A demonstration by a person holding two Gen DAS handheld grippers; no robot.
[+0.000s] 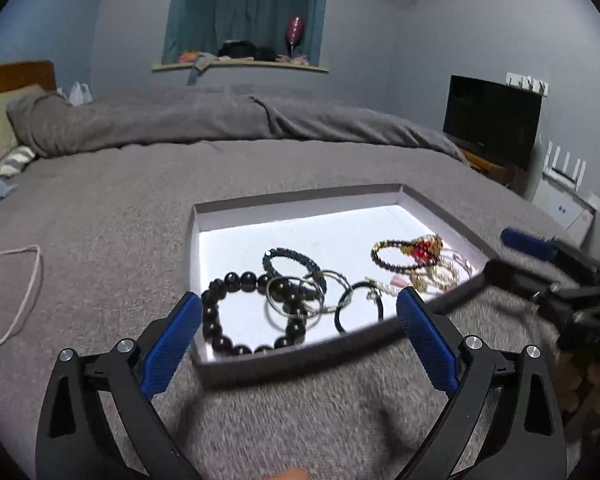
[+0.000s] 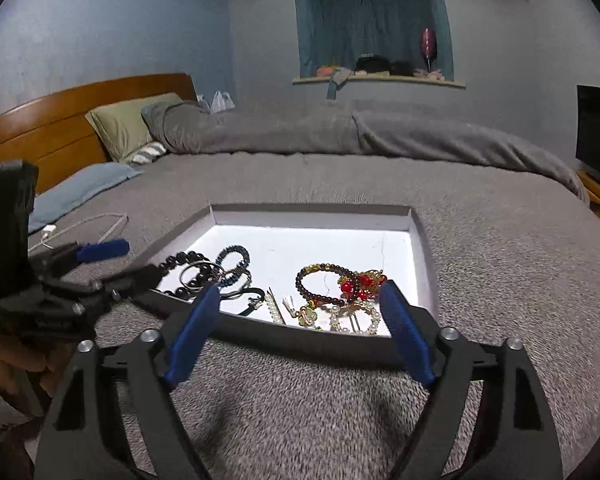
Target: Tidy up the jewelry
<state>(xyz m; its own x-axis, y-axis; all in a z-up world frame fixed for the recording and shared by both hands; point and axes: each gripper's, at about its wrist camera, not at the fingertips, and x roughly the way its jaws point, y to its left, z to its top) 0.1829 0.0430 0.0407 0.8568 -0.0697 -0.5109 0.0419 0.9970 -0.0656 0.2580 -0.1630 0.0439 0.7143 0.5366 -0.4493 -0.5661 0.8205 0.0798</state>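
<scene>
Grey blanket (image 1: 100, 216) supports a shallow white-lined tray (image 1: 300, 204). Left wrist view: left gripper (image 1: 300, 312) spread wide, empty, at the tray's near rim; black bead bracelet (image 1: 220, 292), silver bangles (image 1: 296, 300) and red-beaded bracelet (image 1: 408, 254) lie inside. Right wrist view: right gripper (image 2: 300, 300) likewise spread, empty, over the near rim; pearl bracelet (image 2: 354, 316) lies in the tray's near right corner.

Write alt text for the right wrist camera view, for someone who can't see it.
A shallow white-lined tray on a grey blanket holds bracelets, including a black bead bracelet and a red bead cluster. The open right claw hovers at its near edge; the left claw reaches in from the left.
</scene>
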